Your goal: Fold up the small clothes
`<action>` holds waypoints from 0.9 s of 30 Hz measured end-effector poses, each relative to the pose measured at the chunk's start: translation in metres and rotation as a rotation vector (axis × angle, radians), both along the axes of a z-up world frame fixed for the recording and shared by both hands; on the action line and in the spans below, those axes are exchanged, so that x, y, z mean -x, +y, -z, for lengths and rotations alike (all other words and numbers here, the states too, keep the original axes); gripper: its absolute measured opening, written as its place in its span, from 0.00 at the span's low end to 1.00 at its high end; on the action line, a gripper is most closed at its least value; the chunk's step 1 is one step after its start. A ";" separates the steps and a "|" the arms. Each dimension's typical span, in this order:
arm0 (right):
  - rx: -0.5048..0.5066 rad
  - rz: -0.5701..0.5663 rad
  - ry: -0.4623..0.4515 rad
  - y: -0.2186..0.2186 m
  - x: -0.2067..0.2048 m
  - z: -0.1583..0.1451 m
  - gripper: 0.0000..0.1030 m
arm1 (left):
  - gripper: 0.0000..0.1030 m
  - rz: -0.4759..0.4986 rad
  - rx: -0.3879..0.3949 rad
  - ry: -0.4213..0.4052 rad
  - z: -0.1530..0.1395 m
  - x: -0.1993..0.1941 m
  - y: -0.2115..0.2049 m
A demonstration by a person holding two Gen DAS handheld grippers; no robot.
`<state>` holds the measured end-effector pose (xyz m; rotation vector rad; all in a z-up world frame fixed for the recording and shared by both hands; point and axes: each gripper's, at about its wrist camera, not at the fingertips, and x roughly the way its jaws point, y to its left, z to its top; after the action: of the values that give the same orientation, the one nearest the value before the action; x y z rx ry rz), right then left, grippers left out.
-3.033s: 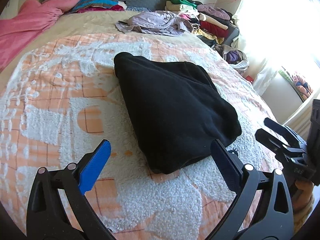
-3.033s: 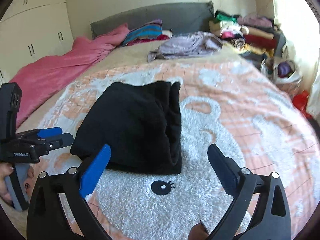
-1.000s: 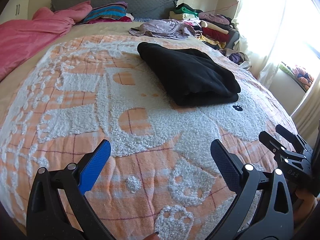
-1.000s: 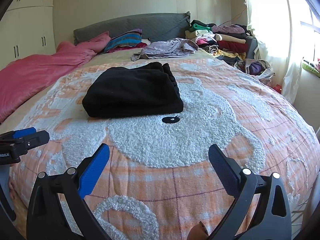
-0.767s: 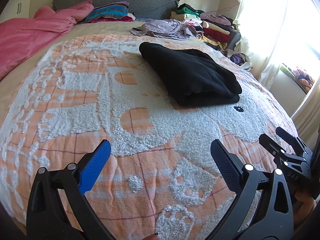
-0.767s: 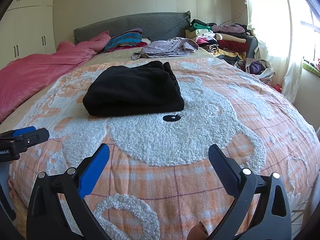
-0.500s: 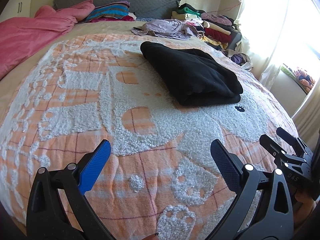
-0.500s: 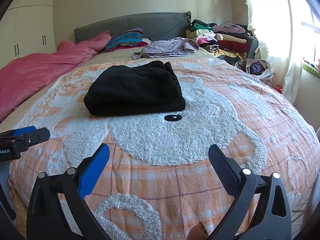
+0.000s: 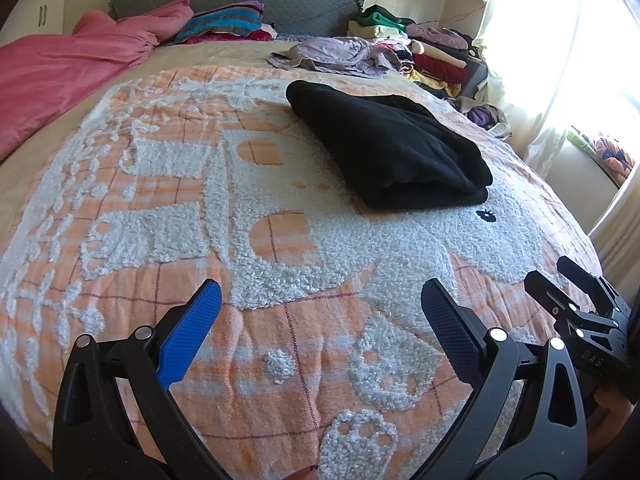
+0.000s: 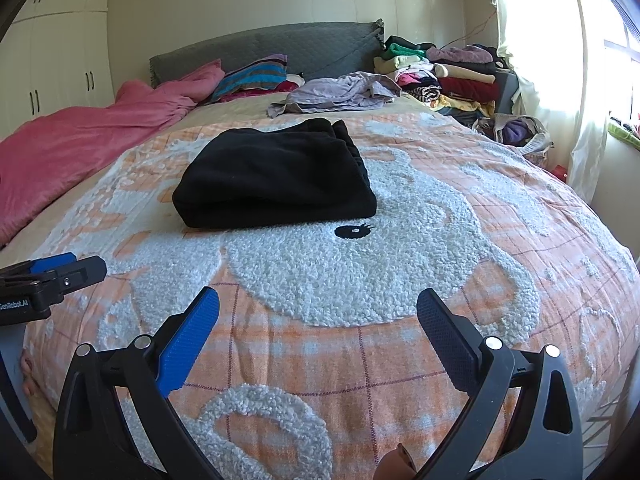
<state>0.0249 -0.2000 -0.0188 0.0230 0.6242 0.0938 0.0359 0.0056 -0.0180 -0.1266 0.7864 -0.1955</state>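
Ahead of the left gripper [image 9: 320,312], whose jaws stand wide apart and empty, a folded black garment [image 9: 394,148] lies on the orange-and-white bedspread [image 9: 160,200]. From the right wrist, the right gripper [image 10: 318,316] likewise gapes empty, well short of that garment.

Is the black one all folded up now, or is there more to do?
The black garment looks done: it lies folded in a neat stack on the orange blanket. Nothing is in hand right now; the left gripper and right gripper are both open, empty and apart from it. Possibly left: the crumpled lilac garment near the headboard, unfolded, and the clothes pile beside the bed.
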 end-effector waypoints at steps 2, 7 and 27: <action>-0.001 -0.001 0.001 0.001 0.000 0.000 0.96 | 0.91 -0.002 0.000 0.001 0.000 0.000 0.001; -0.003 0.001 0.002 0.001 0.000 0.000 0.96 | 0.91 -0.007 -0.004 0.002 0.001 0.000 0.001; -0.004 0.010 0.008 0.000 0.001 0.001 0.96 | 0.91 -0.025 -0.031 0.007 0.002 -0.002 0.001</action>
<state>0.0238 -0.2005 -0.0196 0.0301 0.6321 0.0852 0.0384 0.0061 -0.0203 -0.1084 0.7943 -0.1591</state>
